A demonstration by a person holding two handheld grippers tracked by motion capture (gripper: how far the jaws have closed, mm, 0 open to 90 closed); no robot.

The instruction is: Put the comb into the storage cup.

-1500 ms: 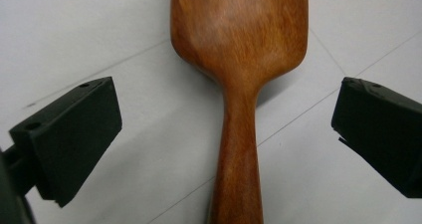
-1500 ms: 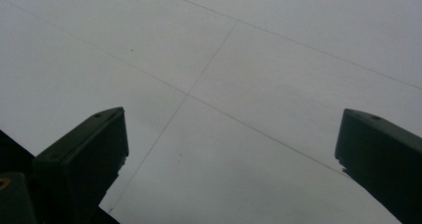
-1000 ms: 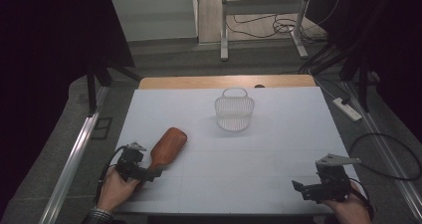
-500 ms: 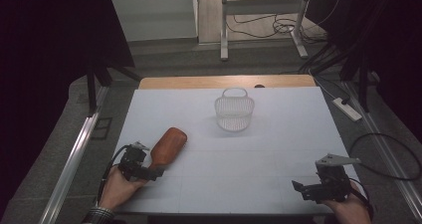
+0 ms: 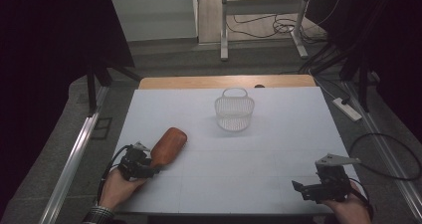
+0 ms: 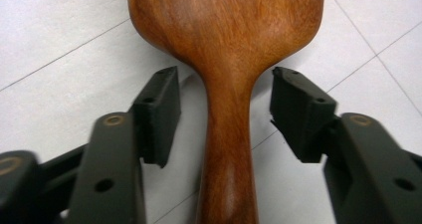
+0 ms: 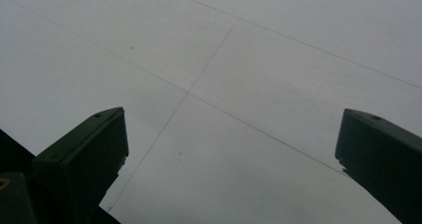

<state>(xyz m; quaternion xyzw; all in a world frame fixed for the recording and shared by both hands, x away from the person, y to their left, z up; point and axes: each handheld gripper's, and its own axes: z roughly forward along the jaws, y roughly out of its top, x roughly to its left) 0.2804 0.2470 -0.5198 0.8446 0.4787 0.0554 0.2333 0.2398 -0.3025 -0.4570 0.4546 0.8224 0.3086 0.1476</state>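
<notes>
My left gripper [image 6: 224, 119] sits with jaws spread either side of the wooden paddle's [image 5: 168, 146] narrow handle, pads clear of the wood, paddle lying flat near the table's [image 5: 278, 134] left front. My guess: I'm about to grasp, so squeeze squarely next. Right gripper [image 5: 313, 188] idles wide apart over bare table. Wire basket [image 5: 234, 112] waits farther back.

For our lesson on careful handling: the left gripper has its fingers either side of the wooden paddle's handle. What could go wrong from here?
1. The left gripper is open with gaps on both sides of the paddle; closing off-centre could nudge the handle aside.
2. The broad head lies far beyond the fingers, so on lifting it might droop or twist.
3. Swung carelessly, it could knock the light basket.
</notes>
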